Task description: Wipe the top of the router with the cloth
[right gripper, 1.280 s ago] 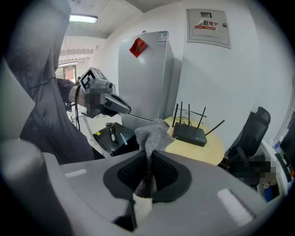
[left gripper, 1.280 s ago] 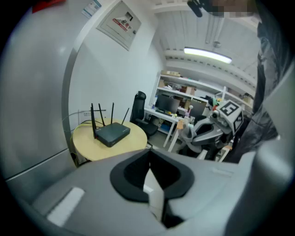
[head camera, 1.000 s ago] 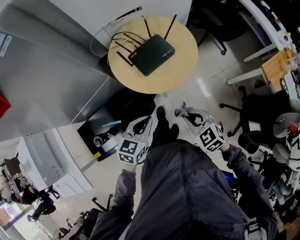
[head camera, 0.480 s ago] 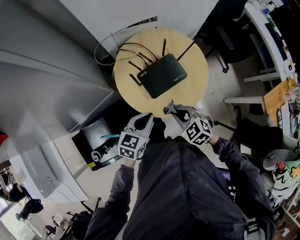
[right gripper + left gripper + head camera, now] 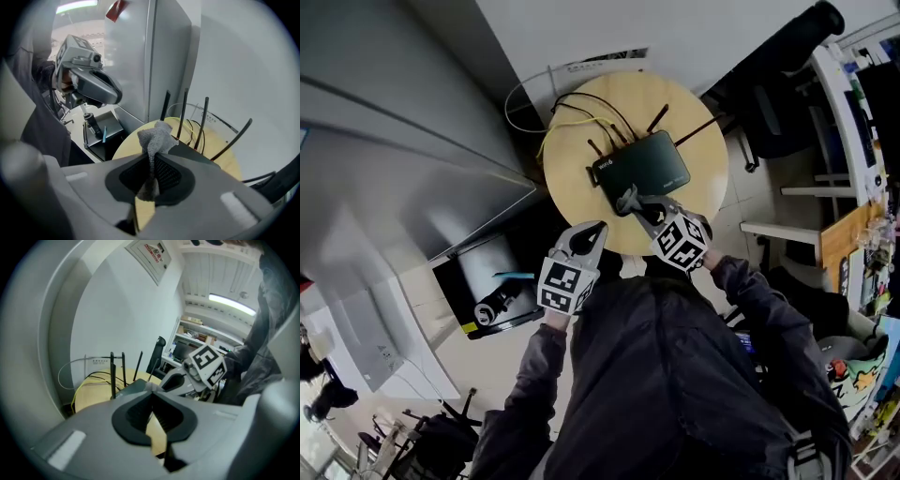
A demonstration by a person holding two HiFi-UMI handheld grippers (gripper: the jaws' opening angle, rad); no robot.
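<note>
Router (image 5: 649, 167) lies flat on the round worktop (image 5: 577, 183), antennas (image 5: 183, 110) up at its far edge, a yellow cable (image 5: 551, 141) trailing off behind. Cloth (image 5: 156, 137), grey and bunched, is pinched in the right claw (image 5: 630, 201), jaws clamped on it and a tuft standing out past the tips. Change over the last second: the right claw has come up from below the worktop's rim to the router's near edge, so the approach looks finished and the wipe not begun. Left claw (image 5: 592, 232) is short of the worktop, jaws together, nothing held. Unclear: whether the cloth touches the router's top, since the claw covers that spot in the head view. The right gripper view shows only a sliver of the router's casing.
</note>
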